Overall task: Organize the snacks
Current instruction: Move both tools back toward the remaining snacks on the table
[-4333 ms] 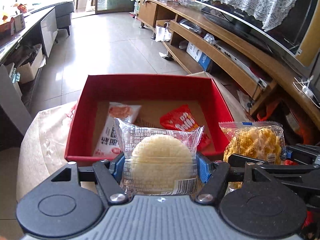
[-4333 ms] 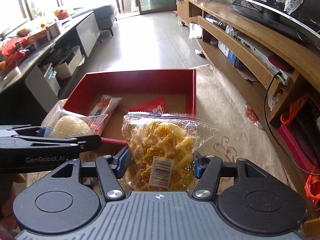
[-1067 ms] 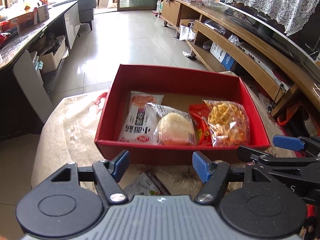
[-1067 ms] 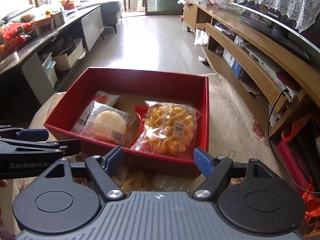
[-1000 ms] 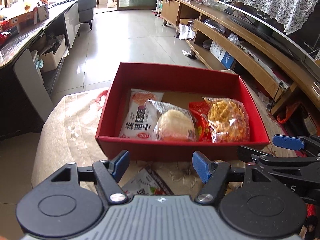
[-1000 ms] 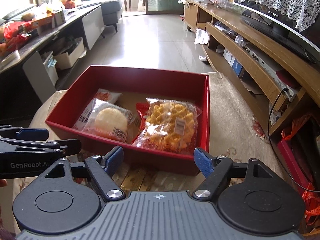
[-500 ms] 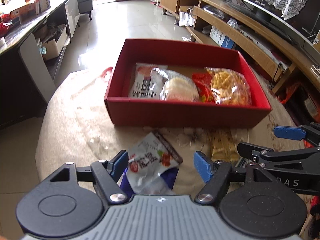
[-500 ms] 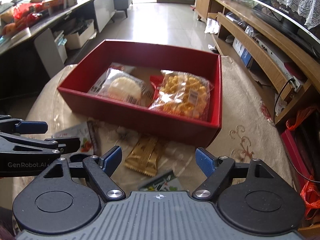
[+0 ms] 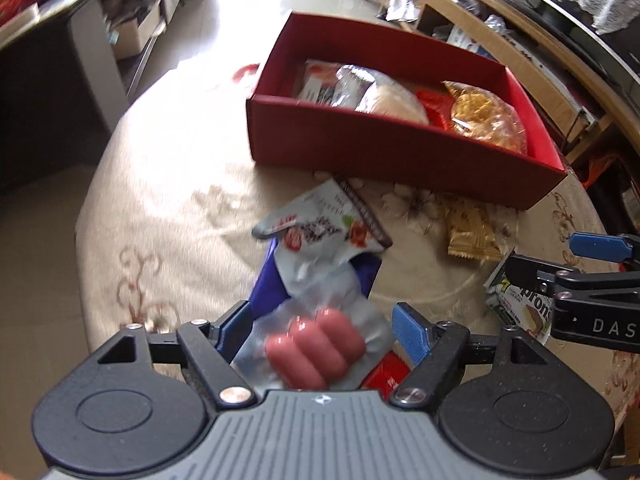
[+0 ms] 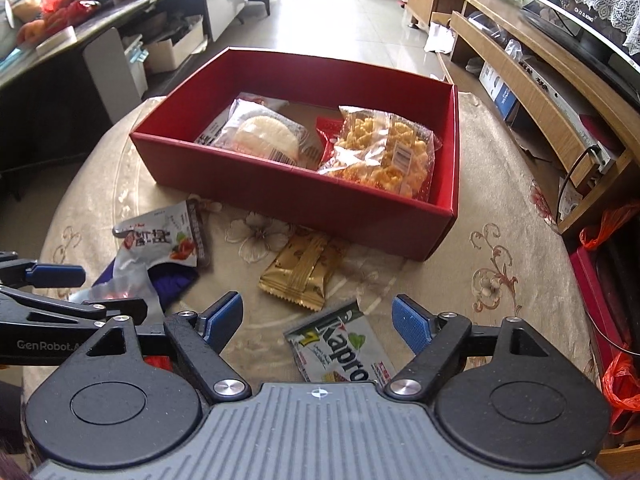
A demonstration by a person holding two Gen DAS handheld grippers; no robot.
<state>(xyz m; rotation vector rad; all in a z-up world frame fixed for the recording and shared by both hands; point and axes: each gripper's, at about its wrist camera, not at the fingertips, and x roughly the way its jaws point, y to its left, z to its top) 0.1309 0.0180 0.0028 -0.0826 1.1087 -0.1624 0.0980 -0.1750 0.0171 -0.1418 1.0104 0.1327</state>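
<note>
A red box (image 10: 304,200) on the round table holds a round cake packet (image 10: 266,134), a yellow snack bag (image 10: 380,152), a red packet and a white packet. My left gripper (image 9: 326,320) is open, with a clear sausage packet (image 9: 316,344) lying between its fingers; the sausage packet also shows in the right wrist view (image 10: 128,280). My right gripper (image 10: 318,316) is open over a green and white Kapro packet (image 10: 340,348). A gold packet (image 10: 302,270) lies in front of the box.
The table has a beige patterned cloth (image 10: 500,272). A blue packet (image 9: 268,280) lies under the sausage packet. A wooden TV bench (image 10: 540,80) runs along the right. A dark counter (image 10: 60,60) stands at the left.
Both grippers released the cake and the yellow bag into the box, then pulled back and dropped low over the loose packets. The left gripper now straddles the sausage packet.
</note>
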